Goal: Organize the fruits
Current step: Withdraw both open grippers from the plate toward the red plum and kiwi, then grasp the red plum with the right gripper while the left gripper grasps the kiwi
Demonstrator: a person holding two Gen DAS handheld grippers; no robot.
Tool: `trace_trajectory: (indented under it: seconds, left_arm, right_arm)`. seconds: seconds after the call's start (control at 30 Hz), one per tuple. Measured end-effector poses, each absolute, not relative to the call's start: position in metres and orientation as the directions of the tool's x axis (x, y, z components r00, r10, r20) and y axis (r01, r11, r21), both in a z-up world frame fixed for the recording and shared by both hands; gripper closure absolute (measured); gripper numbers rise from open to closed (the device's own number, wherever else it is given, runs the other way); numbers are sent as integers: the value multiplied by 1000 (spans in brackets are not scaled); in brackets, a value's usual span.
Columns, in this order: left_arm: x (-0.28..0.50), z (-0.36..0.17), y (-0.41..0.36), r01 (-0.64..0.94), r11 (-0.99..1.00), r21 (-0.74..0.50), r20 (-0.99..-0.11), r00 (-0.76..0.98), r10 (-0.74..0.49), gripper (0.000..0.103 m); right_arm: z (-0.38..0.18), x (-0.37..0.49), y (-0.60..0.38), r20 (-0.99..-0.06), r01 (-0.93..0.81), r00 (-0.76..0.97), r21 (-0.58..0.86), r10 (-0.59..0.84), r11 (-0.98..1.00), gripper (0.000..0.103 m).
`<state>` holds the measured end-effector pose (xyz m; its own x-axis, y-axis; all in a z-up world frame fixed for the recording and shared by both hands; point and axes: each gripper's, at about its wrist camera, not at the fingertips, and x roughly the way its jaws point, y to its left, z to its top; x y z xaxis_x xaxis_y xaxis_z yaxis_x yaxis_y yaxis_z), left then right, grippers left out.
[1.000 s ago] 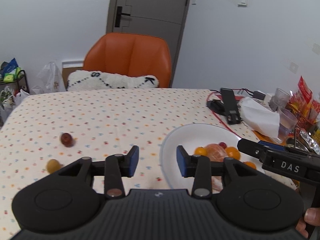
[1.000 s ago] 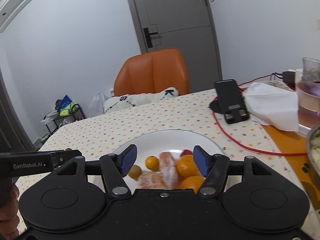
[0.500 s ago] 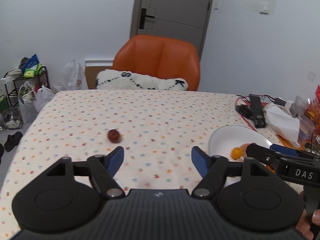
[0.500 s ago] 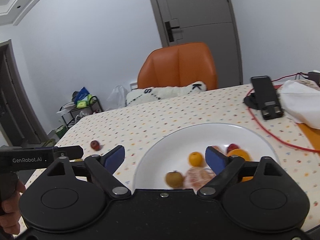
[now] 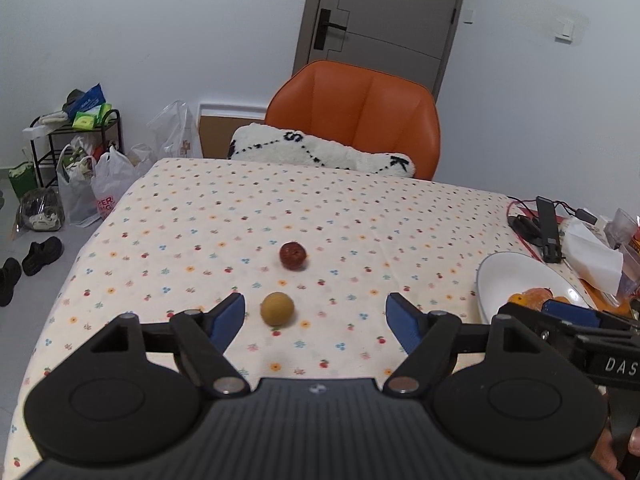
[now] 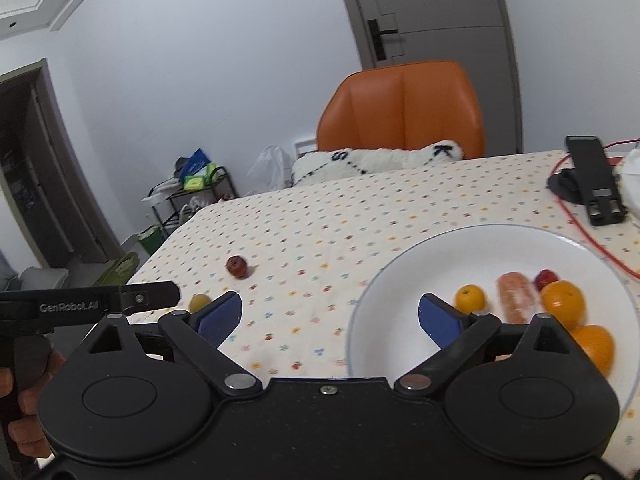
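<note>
A tan round fruit [image 5: 277, 309] lies on the dotted tablecloth just ahead of my left gripper [image 5: 316, 318], nearer its left finger; the gripper is open and empty. A dark red fruit [image 5: 293, 255] sits a little farther back. In the right wrist view both lie left of the white plate [image 6: 400, 280]: the red fruit [image 6: 237, 267] and the tan fruit [image 6: 199, 302], partly hidden behind a finger. The plate holds small oranges [image 6: 470, 297], a peeled piece [image 6: 516, 295] and a red fruit [image 6: 546, 277]. My right gripper [image 6: 330, 318] is open over the plate's left rim, holding nothing.
An orange chair [image 5: 356, 116] with a white cushion [image 5: 320, 150] stands at the table's far edge. A black phone stand [image 6: 592, 184], a red cable, tissue and cups crowd the right side. Bags, a rack and shoes are on the floor at left [image 5: 80, 184].
Both grippers have swung left, away from the plate, and opened wider. The tan and red fruits now sit in front of the left gripper; the plate has slid to the right in both views.
</note>
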<state>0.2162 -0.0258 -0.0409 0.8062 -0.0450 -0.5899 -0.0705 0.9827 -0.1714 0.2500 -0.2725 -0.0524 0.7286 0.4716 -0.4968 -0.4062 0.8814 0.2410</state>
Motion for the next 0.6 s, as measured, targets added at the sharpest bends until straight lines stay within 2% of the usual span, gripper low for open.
trace_trajectory:
  seconds: [0.1, 0.43, 0.6]
  left_arm:
    - [218, -45, -21, -80, 982, -172, -596, 802, -39, 27]
    - [231, -60, -11, -92, 978, -186, -614, 788, -43, 31]
    - [239, -69, -9, -94, 977, -192, -624, 780, -47, 40]
  right_arm:
    - [-53, 252, -267, -499, -423, 714, 251, 491, 871, 0]
    - [-54, 266, -244, -511, -457, 685, 253, 519, 853, 0]
    - [-57, 274, -237, -520, -463, 671, 262, 528, 847, 0]
